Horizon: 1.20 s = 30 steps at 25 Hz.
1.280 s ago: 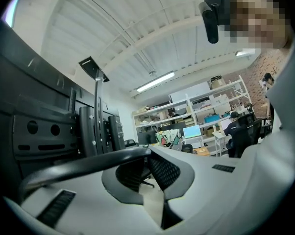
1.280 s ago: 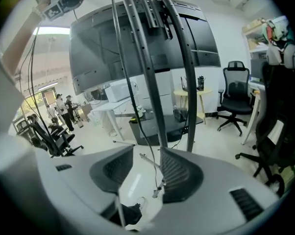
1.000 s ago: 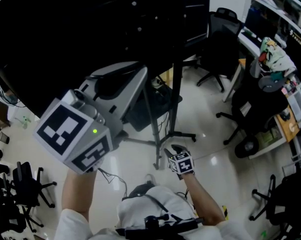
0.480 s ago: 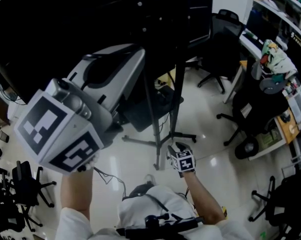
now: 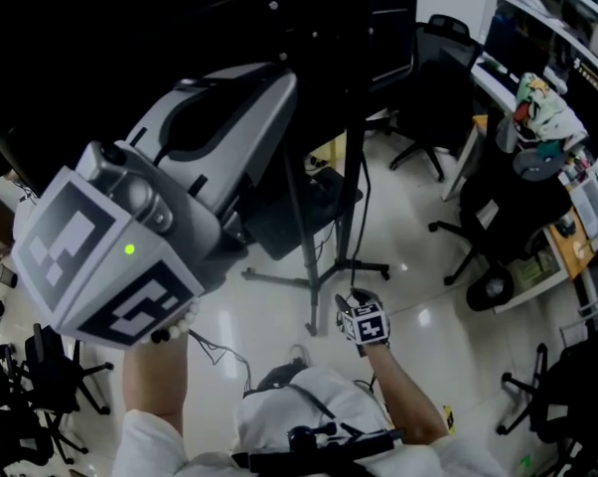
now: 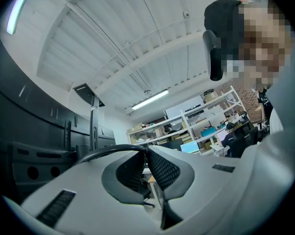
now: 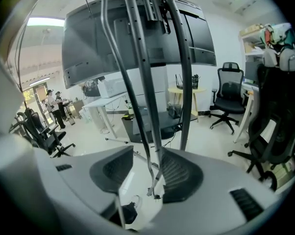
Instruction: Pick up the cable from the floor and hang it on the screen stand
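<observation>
My left gripper [image 5: 279, 78] is raised high against the back of the big black screen [image 5: 180, 28]. In the left gripper view its jaws [image 6: 146, 152] are shut on the black cable [image 6: 108, 151], which arcs in from the left. My right gripper [image 5: 354, 303] is low, beside the screen stand [image 5: 351, 187]. There its jaws [image 7: 142, 166] stand open, and the thin cable [image 7: 148, 146] hangs down between them close to the right pad, with its end dangling free. The stand's poles [image 7: 137, 72] rise straight ahead of it.
Black office chairs [image 5: 433, 78] and a cluttered desk [image 5: 567, 227] stand to the right. More chairs [image 5: 51, 366] are at the lower left. The stand's legs [image 5: 309, 286] spread over the glossy floor. A black box [image 7: 147, 121] sits on the floor under the stand.
My left gripper has climbed higher and nearer to the screen's back, and it looms larger in the head view. The right gripper has stayed almost still by the stand's base.
</observation>
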Tool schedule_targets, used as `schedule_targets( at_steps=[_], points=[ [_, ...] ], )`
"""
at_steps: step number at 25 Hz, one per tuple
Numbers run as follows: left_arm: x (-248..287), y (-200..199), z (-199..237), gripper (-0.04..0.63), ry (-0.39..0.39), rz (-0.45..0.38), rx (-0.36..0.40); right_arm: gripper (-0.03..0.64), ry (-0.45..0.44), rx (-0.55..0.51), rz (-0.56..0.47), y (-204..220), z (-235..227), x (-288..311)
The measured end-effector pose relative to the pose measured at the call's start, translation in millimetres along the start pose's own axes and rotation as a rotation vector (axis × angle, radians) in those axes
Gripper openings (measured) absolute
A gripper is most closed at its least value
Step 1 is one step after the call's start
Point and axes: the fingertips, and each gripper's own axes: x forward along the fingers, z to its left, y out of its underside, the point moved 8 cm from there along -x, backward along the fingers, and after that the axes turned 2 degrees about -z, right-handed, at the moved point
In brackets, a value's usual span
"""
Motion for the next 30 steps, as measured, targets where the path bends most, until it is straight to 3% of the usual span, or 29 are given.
schedule_targets(
  at_steps=[5, 8, 15, 21, 30],
  points=[
    [0, -4, 1, 0.023, 0.009, -0.01, 0.005, 0.19, -0.018, 0.006, 0.027, 11, 8, 3],
    [-3, -5, 4, 0.023, 0.007, -0.013, 0.003, 0.027, -0.034, -0.001, 0.01, 19, 17, 6],
    [-18, 7, 33, 0.021, -0.076, 0.013, 0.008, 0.02, -0.027, -0.022, -0.011, 6, 17, -4],
    [-56, 54, 65, 0.017, -0.185, 0.039, -0.115, 0.02, 0.024, -0.102, -0.17, -58, -5, -52],
    [-89, 131, 79, 0.015, -0.293, 0.133, -0.192, 0.02, 0.08, -0.323, -0.302, -189, -26, -123]
  ],
)
